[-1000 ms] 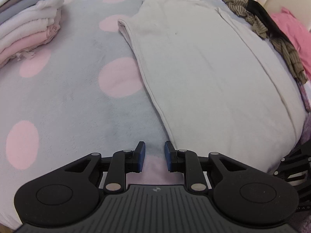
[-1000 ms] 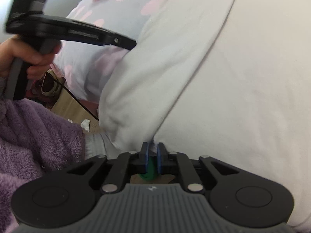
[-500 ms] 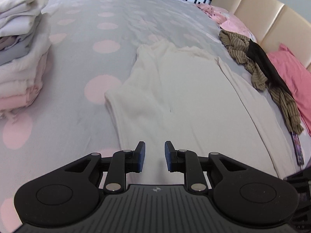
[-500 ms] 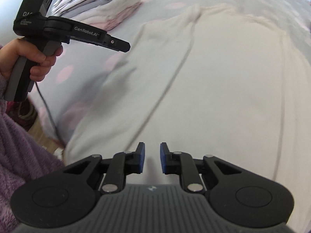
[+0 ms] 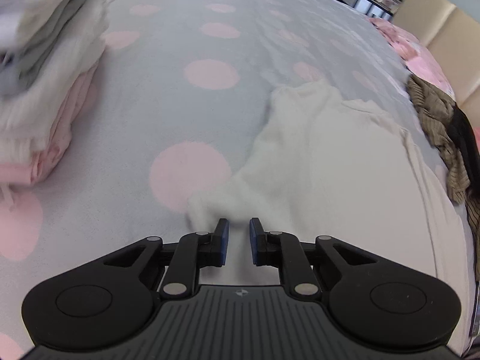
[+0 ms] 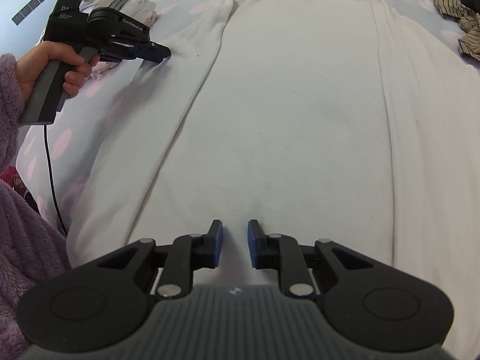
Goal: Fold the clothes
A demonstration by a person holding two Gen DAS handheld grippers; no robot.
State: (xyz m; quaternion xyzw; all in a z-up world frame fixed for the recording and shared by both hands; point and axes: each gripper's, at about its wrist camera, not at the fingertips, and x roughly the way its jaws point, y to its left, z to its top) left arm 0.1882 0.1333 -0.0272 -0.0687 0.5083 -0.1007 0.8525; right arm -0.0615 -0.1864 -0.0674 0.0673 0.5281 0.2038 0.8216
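1. Left wrist view: the left gripper (image 5: 239,241) hangs over the near left edge of a cream garment (image 5: 324,174) spread on the grey bed cover (image 5: 180,45) with pink dots. Its fingers (image 5: 222,241) are closing with a gap between them; cloth lies under them, and nothing is pinched. A stack of folded clothes (image 5: 45,90) sits far left, and a striped brown garment (image 5: 441,126) lies at the right.
2. Right wrist view: the right gripper (image 6: 235,244) hovers over the cream garment's middle, fingers (image 6: 216,244) slightly apart, gripping nothing. A hand (image 6: 51,69) in a purple fleece sleeve (image 6: 9,96) holds the left gripper at the garment's left edge.
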